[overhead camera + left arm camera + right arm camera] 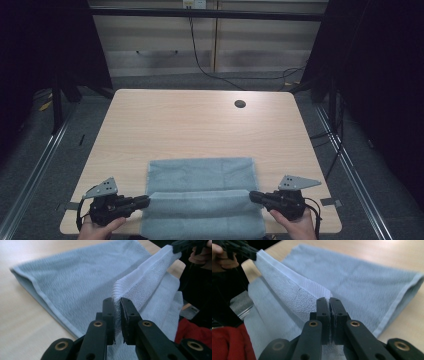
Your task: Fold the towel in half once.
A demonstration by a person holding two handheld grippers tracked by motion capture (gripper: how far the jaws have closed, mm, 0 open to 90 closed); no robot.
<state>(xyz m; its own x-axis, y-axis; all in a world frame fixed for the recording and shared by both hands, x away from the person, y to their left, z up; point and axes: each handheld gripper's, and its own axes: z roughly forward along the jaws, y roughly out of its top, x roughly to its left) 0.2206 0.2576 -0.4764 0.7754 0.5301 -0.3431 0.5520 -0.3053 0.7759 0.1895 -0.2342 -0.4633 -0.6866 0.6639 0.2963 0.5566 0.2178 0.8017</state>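
Left hand-held gripper is clamped on one corner of the pale blue towel, its jaws pinching the hemmed edge; in the left gripper view the terry cloth runs straight up out from between the closed pads. Opposite it, the right hand-held gripper is closed on the other corner of that same edge in the same way. Between the two, the edge is stretched into a raised ridge that spans the towel's width. Beyond that ridge, away from the person, the rest of the towel lies flat on the bench; on the near side the cloth drops over the bench's front edge towards the person.

By the look of it, this is a fold in progress: the gripped edge has been lifted and is being carried across the towel. The next move, I judge, calls for both hands to travel together at the same height, keeping the edge taut and square, lay it down aligned with the opposite hem, and only then let go.
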